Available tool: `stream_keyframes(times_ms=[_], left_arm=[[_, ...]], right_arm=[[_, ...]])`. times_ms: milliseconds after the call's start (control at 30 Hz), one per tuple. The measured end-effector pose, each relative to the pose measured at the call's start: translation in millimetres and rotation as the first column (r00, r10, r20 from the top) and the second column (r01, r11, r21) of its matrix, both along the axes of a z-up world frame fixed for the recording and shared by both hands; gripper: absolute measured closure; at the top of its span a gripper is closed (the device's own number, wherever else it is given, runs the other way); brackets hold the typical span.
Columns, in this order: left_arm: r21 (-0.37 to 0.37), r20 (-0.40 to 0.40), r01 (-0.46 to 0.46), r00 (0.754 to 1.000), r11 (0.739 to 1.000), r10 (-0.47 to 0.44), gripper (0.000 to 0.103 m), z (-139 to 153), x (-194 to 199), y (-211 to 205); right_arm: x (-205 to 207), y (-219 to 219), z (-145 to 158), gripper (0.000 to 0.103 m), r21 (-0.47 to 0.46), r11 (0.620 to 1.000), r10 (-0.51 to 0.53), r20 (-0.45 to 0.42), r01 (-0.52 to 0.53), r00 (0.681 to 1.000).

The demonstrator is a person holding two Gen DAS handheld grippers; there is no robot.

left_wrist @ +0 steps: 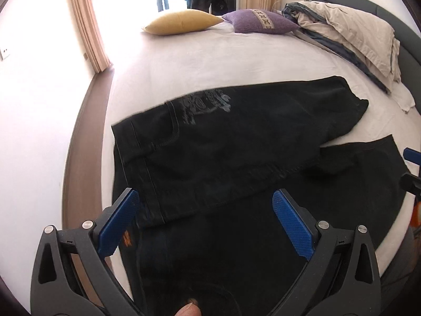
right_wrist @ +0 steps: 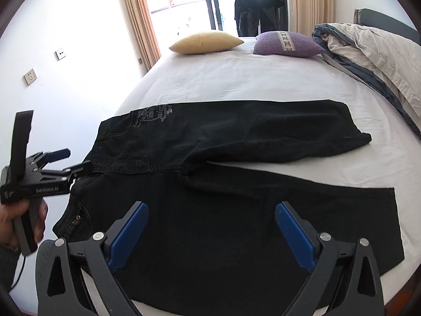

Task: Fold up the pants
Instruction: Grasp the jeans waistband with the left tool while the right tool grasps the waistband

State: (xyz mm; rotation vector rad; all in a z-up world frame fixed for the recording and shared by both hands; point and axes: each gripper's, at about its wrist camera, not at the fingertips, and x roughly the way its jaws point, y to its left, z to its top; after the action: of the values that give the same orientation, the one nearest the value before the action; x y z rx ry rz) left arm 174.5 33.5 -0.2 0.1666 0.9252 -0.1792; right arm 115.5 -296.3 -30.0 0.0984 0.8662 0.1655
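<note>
Pants (right_wrist: 223, 184) lie spread flat across the white bed (right_wrist: 236, 79), black, waistband toward the left edge, the two legs running out to the right and splayed apart in a narrow V. The far leg (right_wrist: 276, 129) carries a pale print near the hip; the near leg (right_wrist: 263, 223) sits right under my right gripper (right_wrist: 211, 226), whose blue pads stand wide apart with nothing between them. My left gripper (left_wrist: 205, 210) hovers over the waistband (left_wrist: 136, 142) end, its pads also spread wide and empty; from the right camera I cannot tell whether its tip touches the cloth. I judge no fold is made yet: I am at the first step, laying one leg over the other. Next I need to close the left on the waistband corner and the right on the near leg's hem (right_wrist: 397, 223), then carry both across to the far leg together, keeping the cloth flat
</note>
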Motion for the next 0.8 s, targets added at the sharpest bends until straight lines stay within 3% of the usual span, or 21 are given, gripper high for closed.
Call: stream_keyframes(times_ms=[133,233,333,400,500,600,767,800], left_arm=[[0.048,-0.027,0.070,0.997,0.996,-0.068,0.000,-2,87,11],[0.064,-0.110,0.164,0.982,0.984,-0.157,0.001,-16,148,10],[0.118,-0.163,0.230,0.964,0.966,-0.209,0.016,-32,187,12],[0.102,-0.216,0.256,0.949,0.961,-0.230,0.035,-42,206,18],[0.071,-0.275,0.291,0.925,0.954,-0.262,0.047,-55,229,26],[0.024,-0.332,0.309,0.900,0.951,-0.284,0.049,-67,247,31],[-0.030,-0.389,0.259,0.886,0.965,-0.250,0.049,-88,269,49],[-0.037,-0.398,0.256,0.883,0.966,-0.249,0.056,-91,271,50]], right_arm=[[34,-16,-3,0.017,0.006,0.999,0.054,-0.012,-0.054,0.998],[57,-21,-7,0.027,-0.002,0.994,0.111,-0.017,-0.111,0.994],[76,-27,-11,0.029,-0.002,0.989,0.149,-0.015,-0.149,0.989],[87,-31,-14,0.030,0.011,0.985,0.174,-0.007,-0.173,0.985],[102,-33,-21,0.031,0.006,0.981,0.195,-0.014,-0.195,0.981],[115,-32,-26,0.032,0.002,0.978,0.210,-0.025,-0.210,0.977],[127,-25,-29,0.032,-0.011,0.969,0.248,-0.031,-0.248,0.968],[128,-23,-29,0.032,-0.016,0.966,0.257,-0.030,-0.258,0.966]])
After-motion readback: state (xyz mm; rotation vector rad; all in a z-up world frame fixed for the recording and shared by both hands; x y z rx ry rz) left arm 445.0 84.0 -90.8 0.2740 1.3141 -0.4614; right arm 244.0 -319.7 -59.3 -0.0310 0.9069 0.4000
